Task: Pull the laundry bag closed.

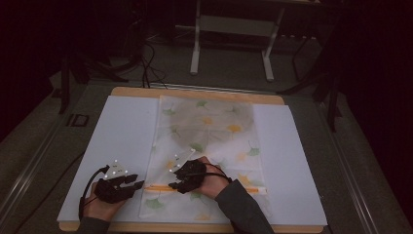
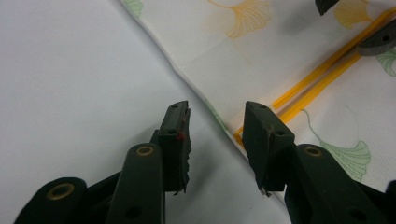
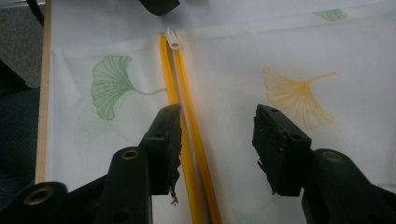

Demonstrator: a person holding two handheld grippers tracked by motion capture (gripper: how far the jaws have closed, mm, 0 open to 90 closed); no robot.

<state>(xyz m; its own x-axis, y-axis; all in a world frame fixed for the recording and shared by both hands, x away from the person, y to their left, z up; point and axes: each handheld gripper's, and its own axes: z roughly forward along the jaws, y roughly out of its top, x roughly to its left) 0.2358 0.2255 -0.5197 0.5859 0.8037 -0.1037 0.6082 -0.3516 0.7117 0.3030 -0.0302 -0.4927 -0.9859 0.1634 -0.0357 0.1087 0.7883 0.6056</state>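
Observation:
A white mesh pouch (image 1: 209,131) printed with green and yellow ginkgo leaves lies flat on a white board (image 1: 122,136). Its yellow zipper (image 1: 157,188) runs across the near end, with a white pull (image 3: 173,39) at the pouch's left edge. My left gripper (image 1: 139,181) is open just off that edge, jaws astride the zipper's end (image 2: 240,133) and the pouch border (image 2: 187,74). My right gripper (image 1: 174,183) is open low over the pouch. In its own view the right gripper (image 3: 217,126) has its left jaw on the zipper (image 3: 187,93), with nothing held.
The board rests on a wooden tabletop (image 1: 195,92) whose front edge lies close under my hands. Bare board extends left and right of the pouch. Beyond the table stands a white table frame (image 1: 234,29) on a dark floor with cables (image 1: 151,68).

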